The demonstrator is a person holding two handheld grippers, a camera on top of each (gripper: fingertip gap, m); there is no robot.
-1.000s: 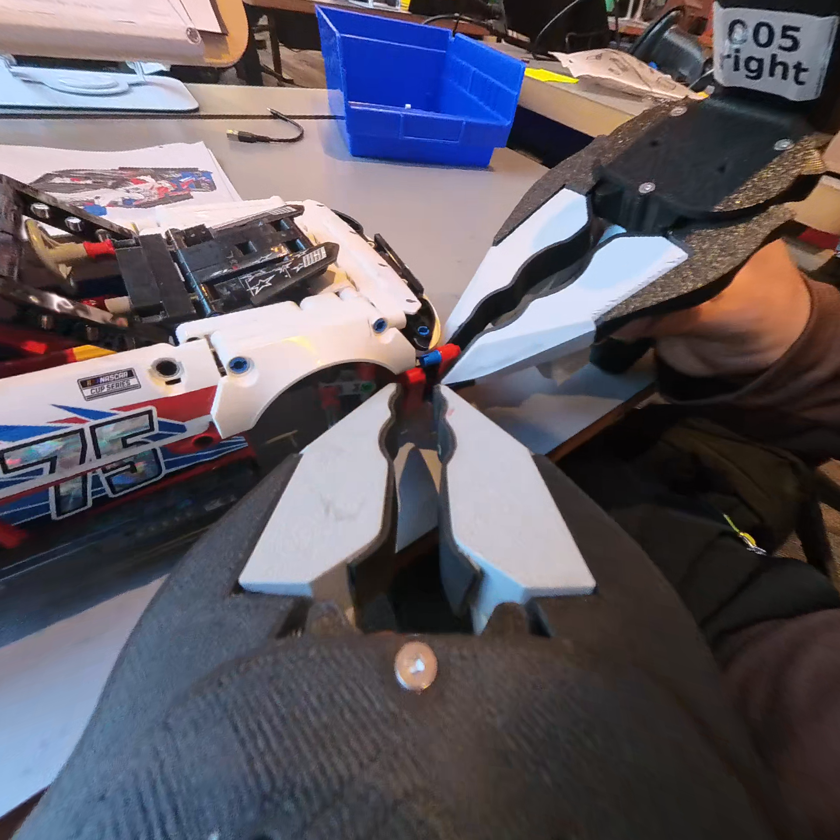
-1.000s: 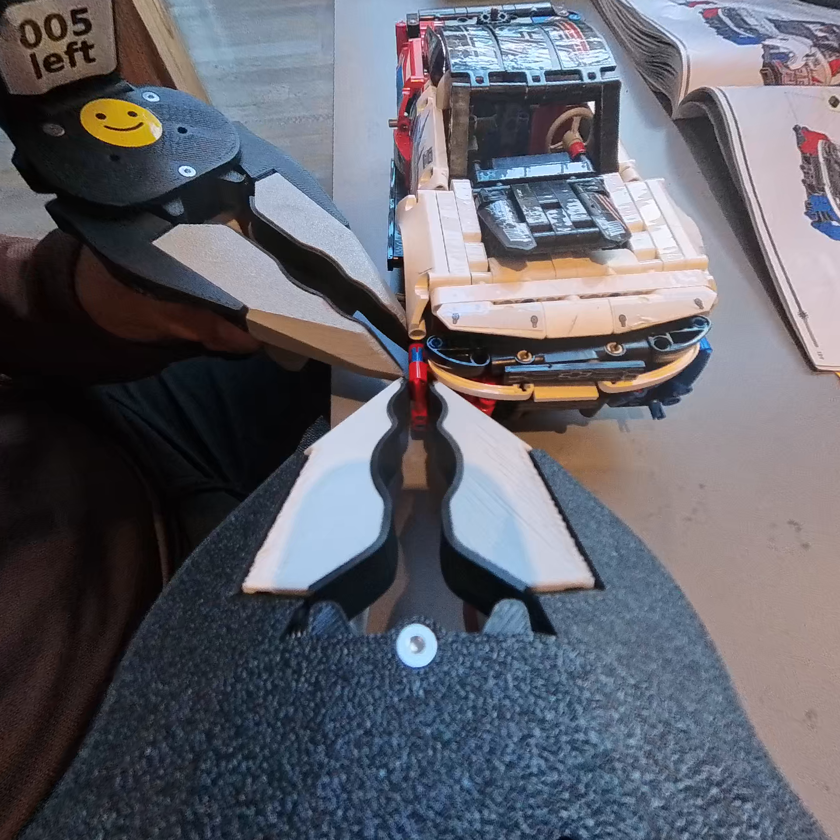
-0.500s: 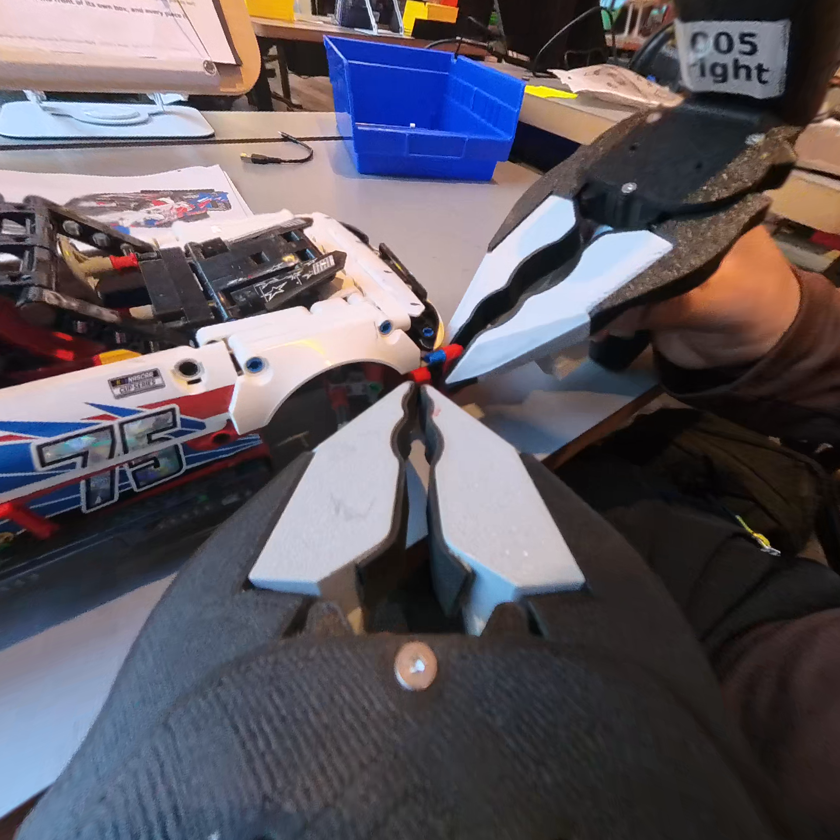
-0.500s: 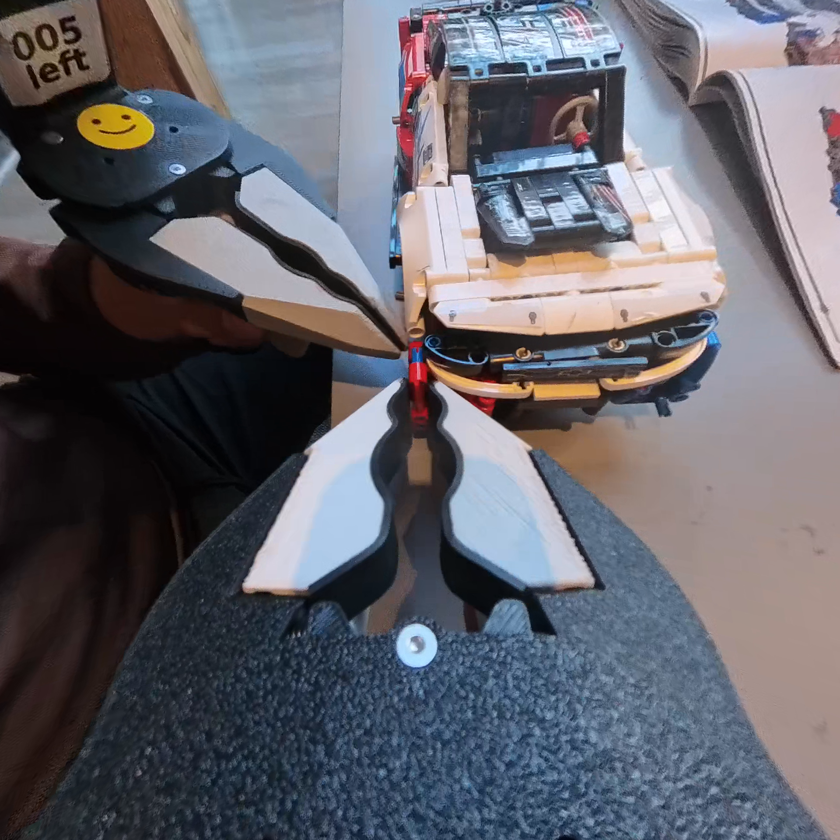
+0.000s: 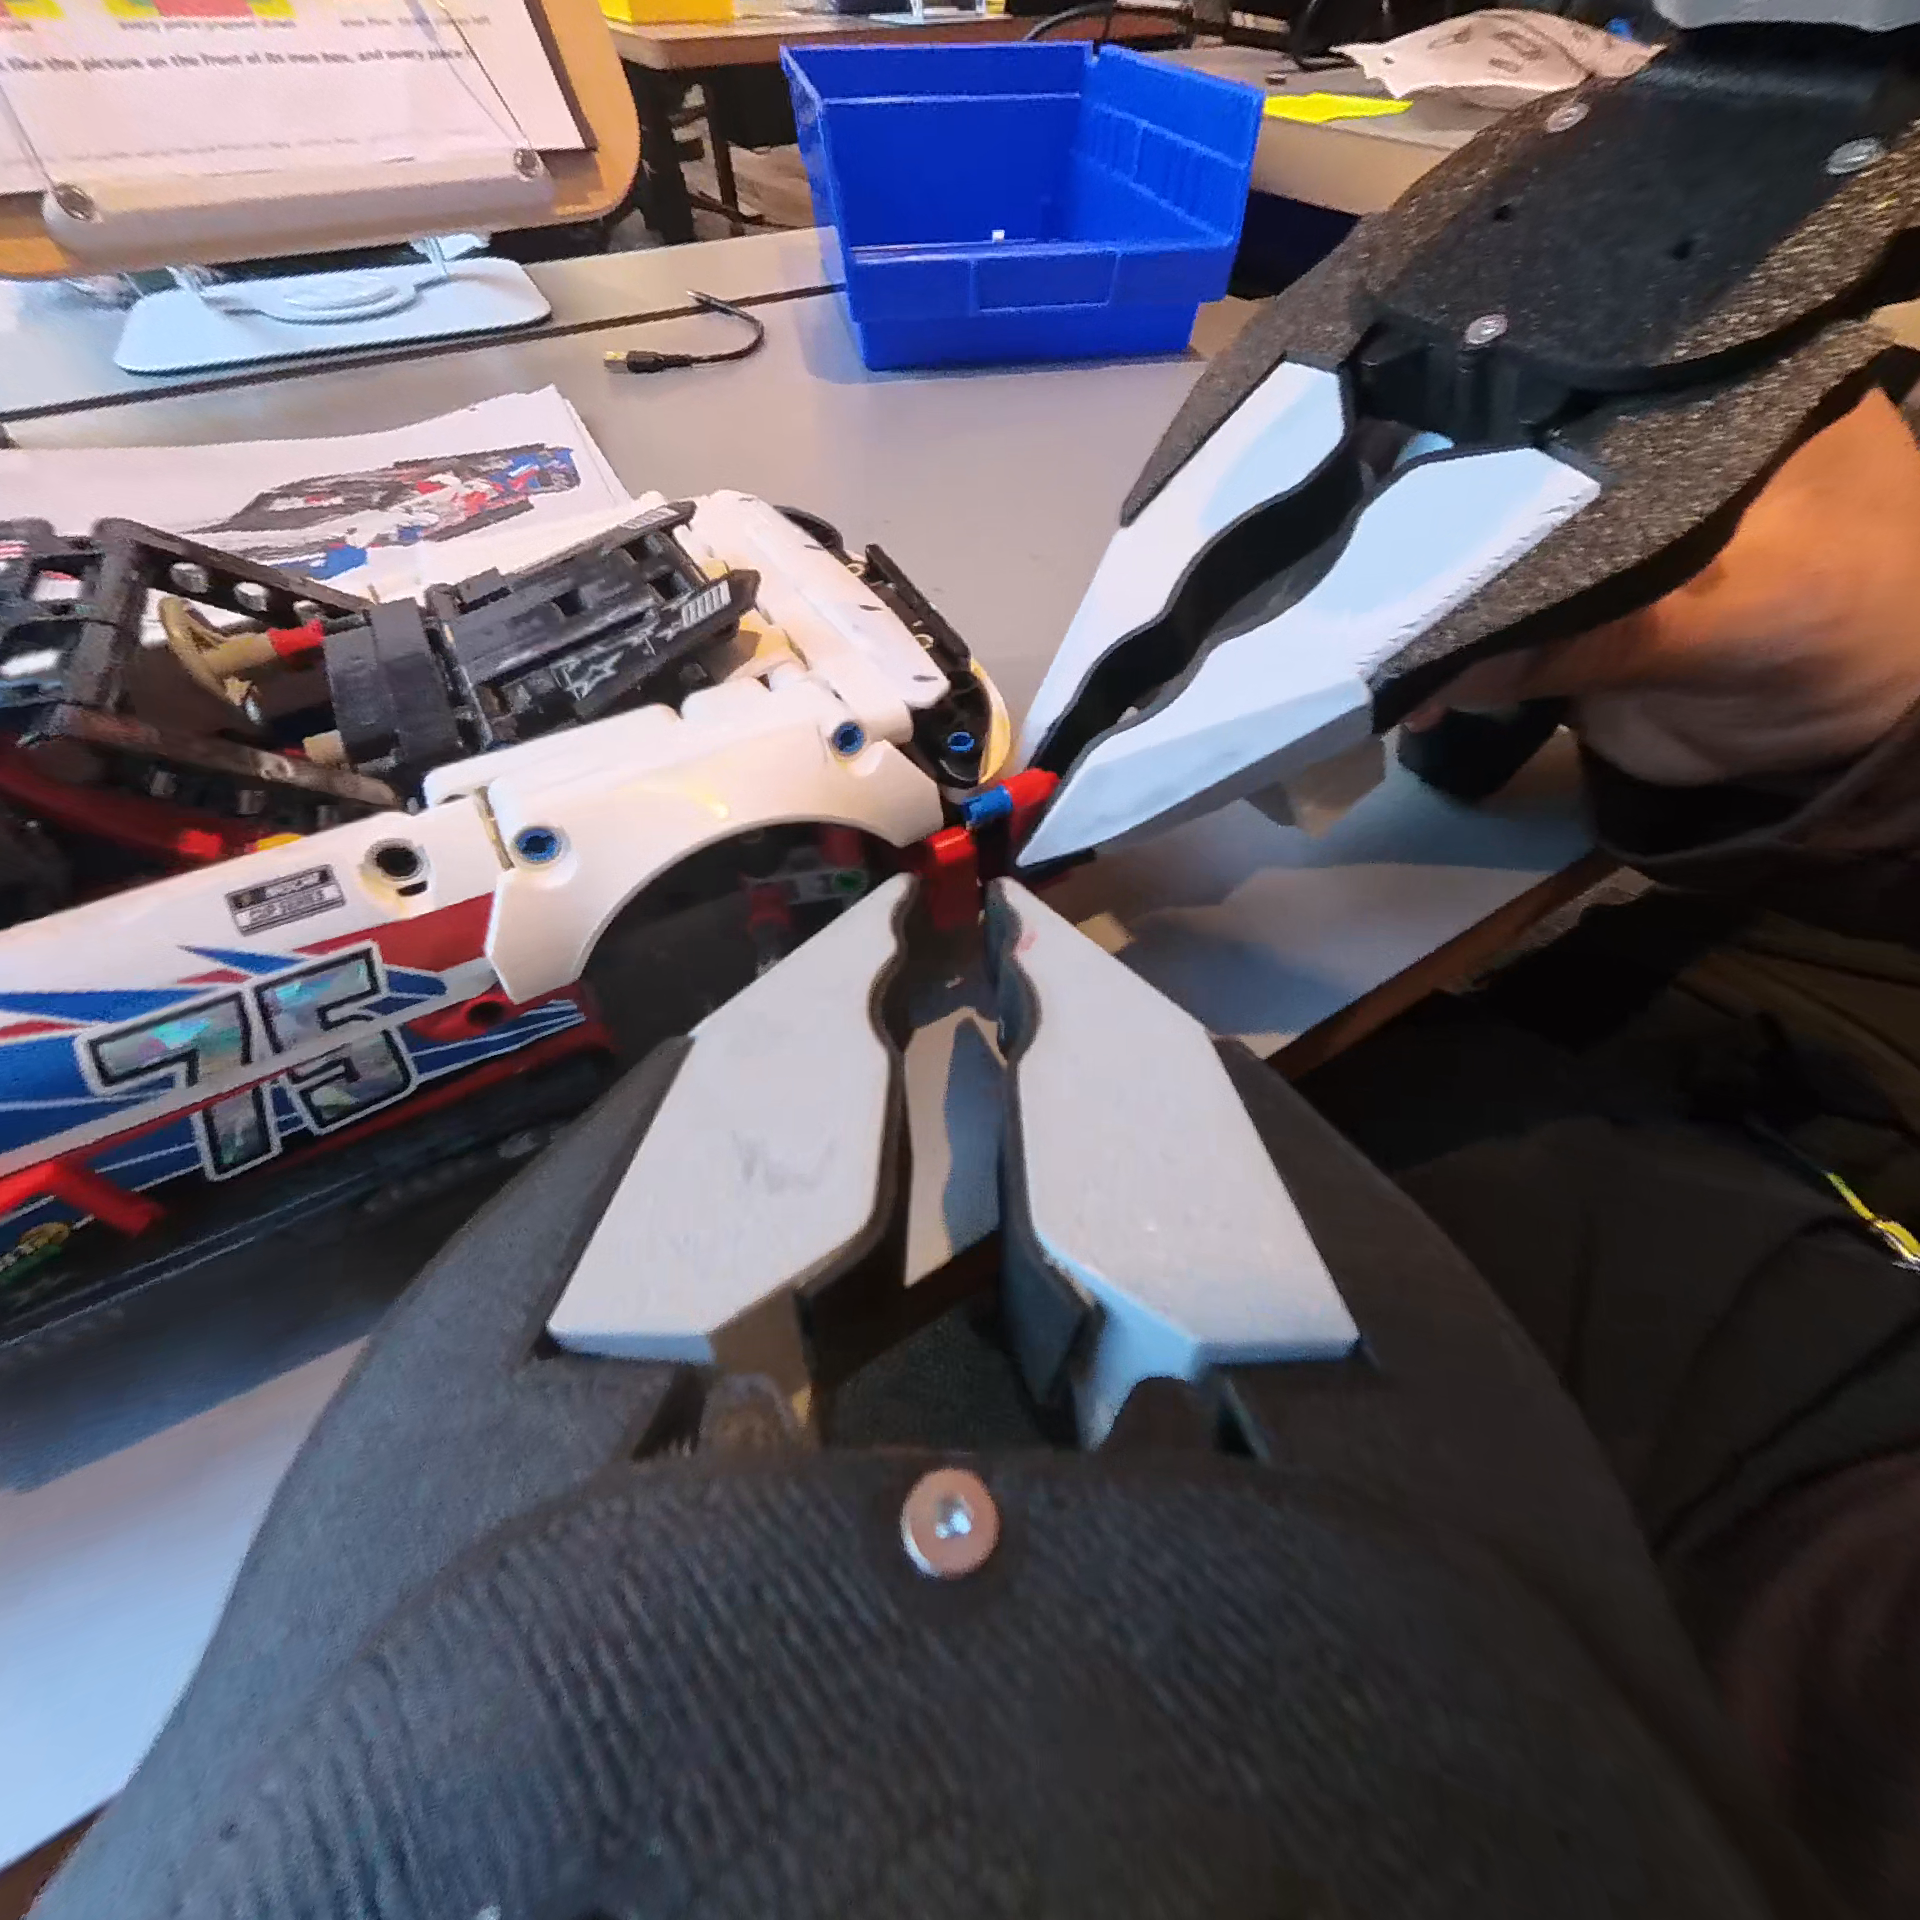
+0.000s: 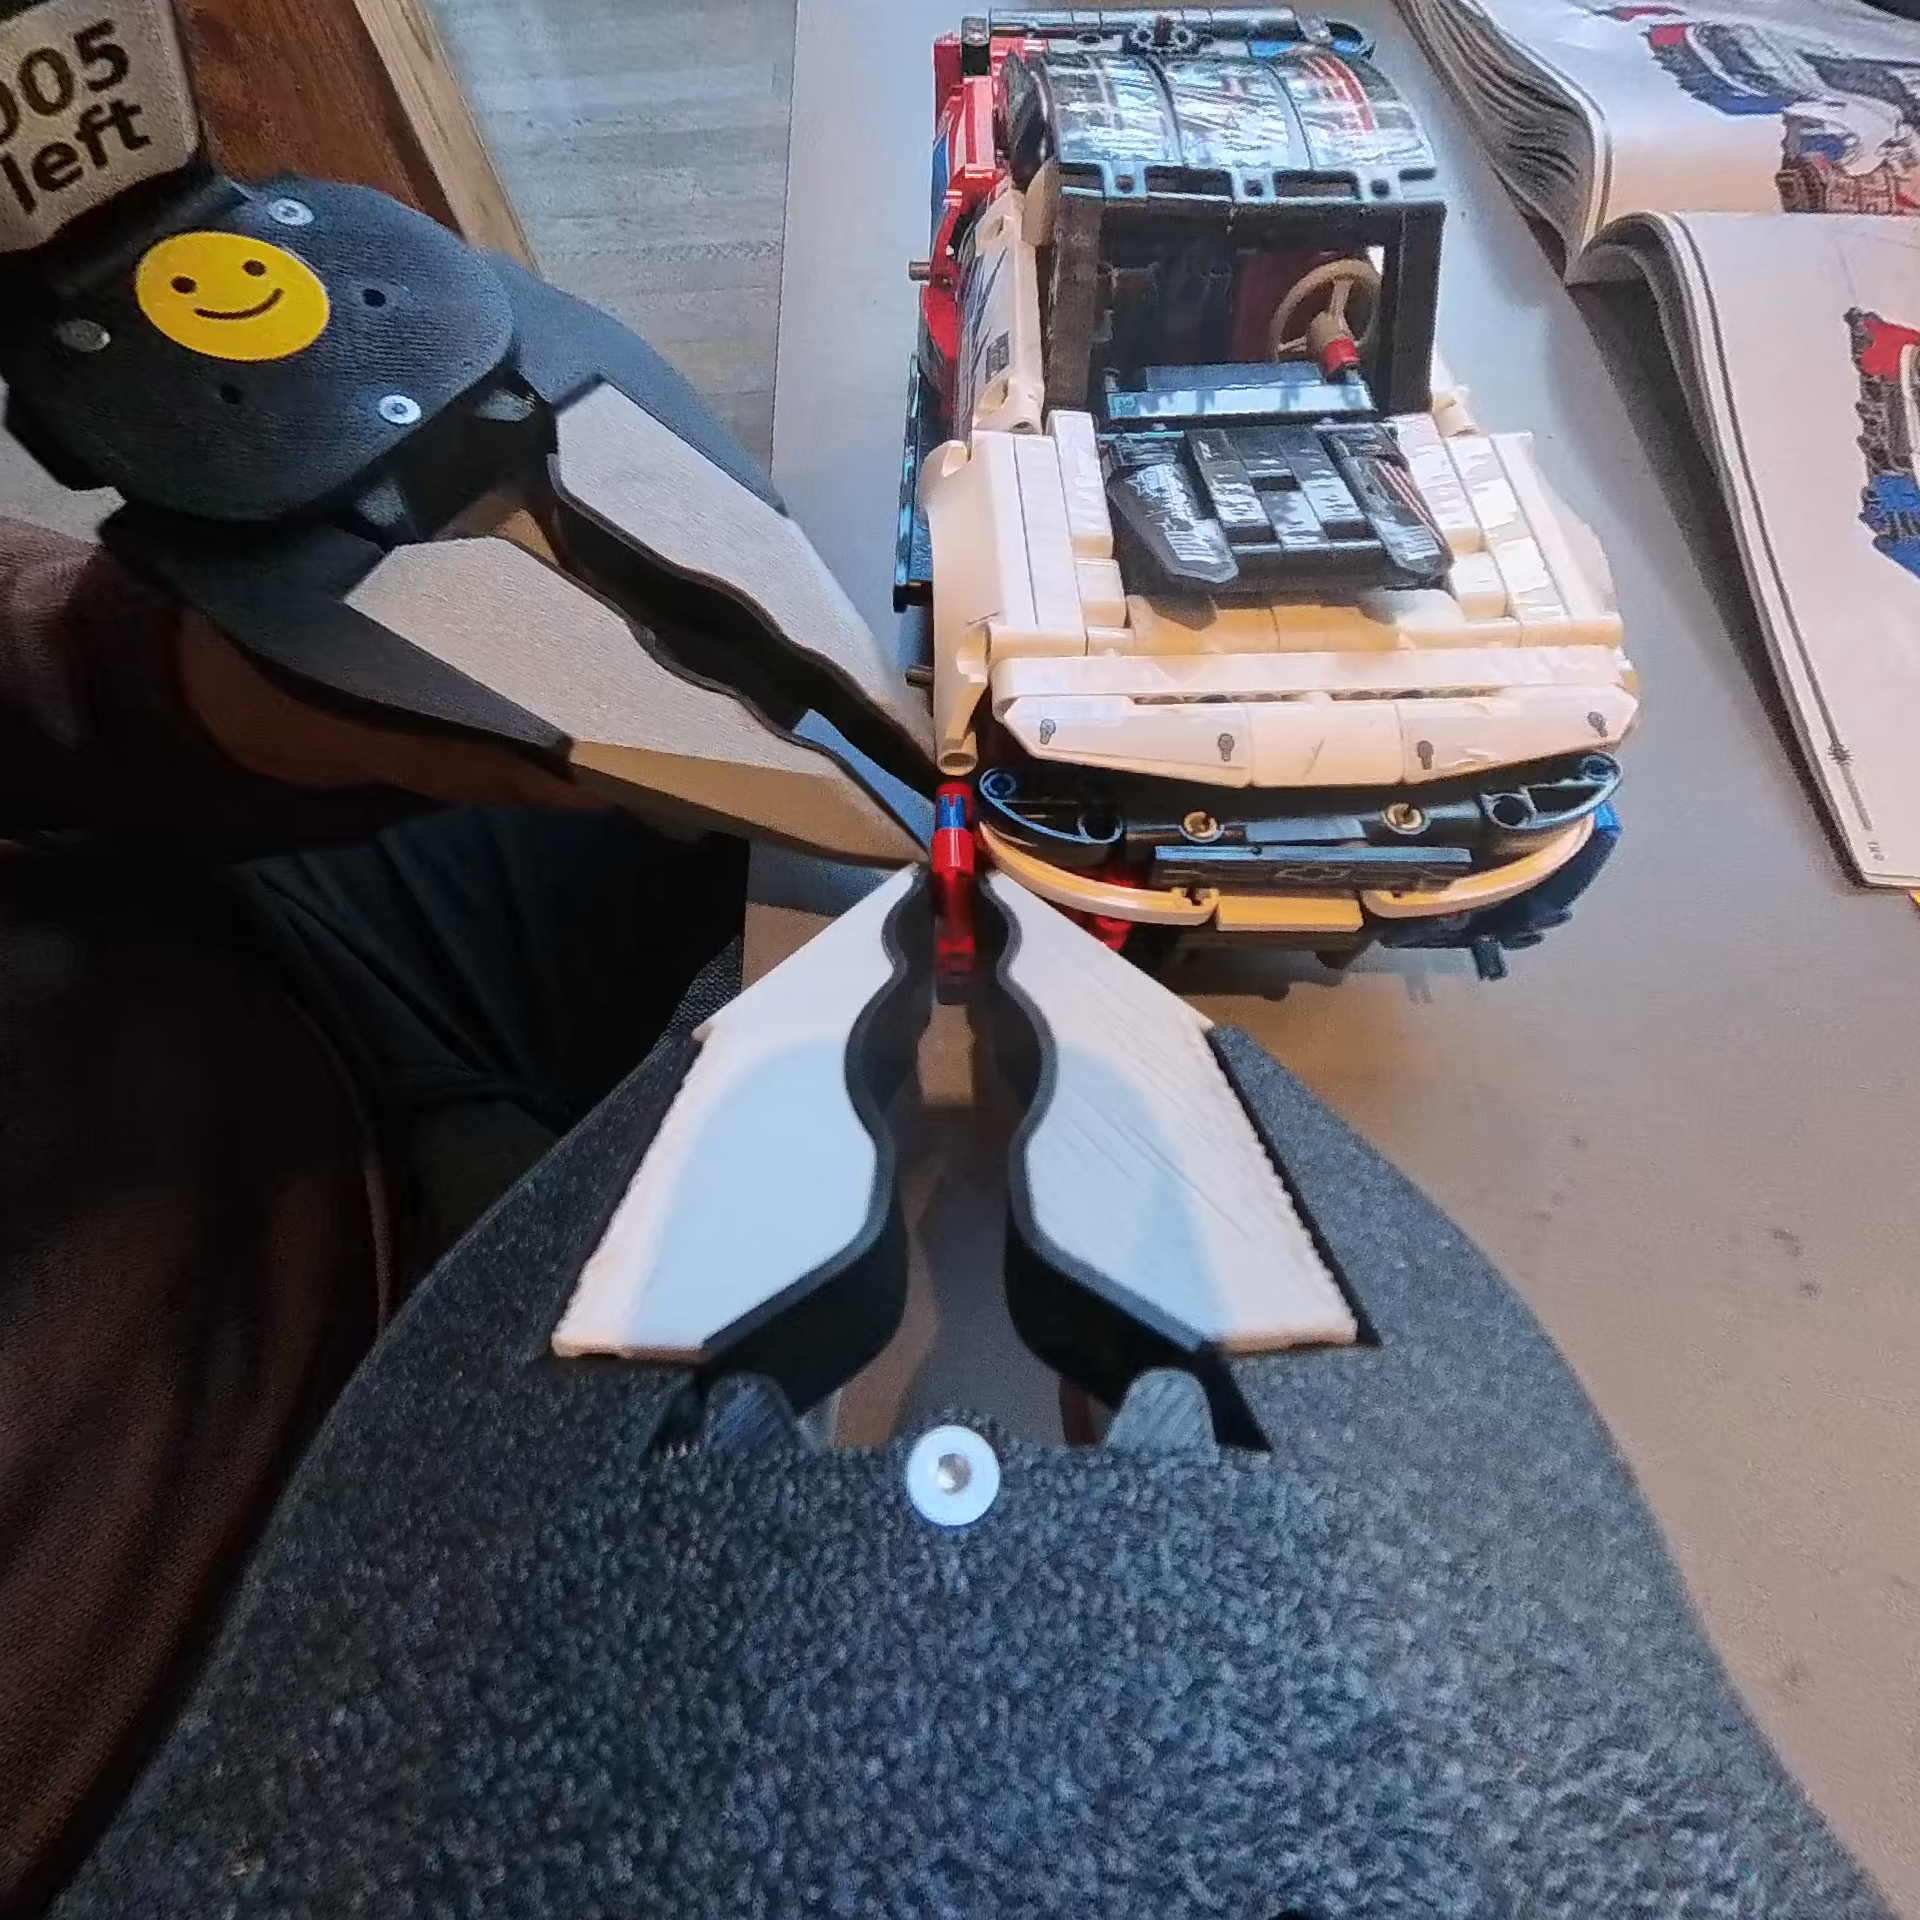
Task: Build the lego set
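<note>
Left hand-held gripper pinching red piece, beside car

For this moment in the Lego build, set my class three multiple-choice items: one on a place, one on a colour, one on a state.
1. Where does the blue bin stand?
A. On the table behind the car
B. On the car's roof
C. On the floor

2. What colours is the small piece held between the two grippers?
A. Green and yellow
B. Red and blue
C. All white

3. What is the state of the right gripper?
A. Wide open, empty
B. Lying on the table
C. Shut on the small piece

Answers:
1 A: the bin sits on the grey table beyond the Lego car.
2 B: a red part with a blue bit shows at the fingertips.
3 C: its fingers pinch the small piece, which the left gripper also grips from the other side.
</note>
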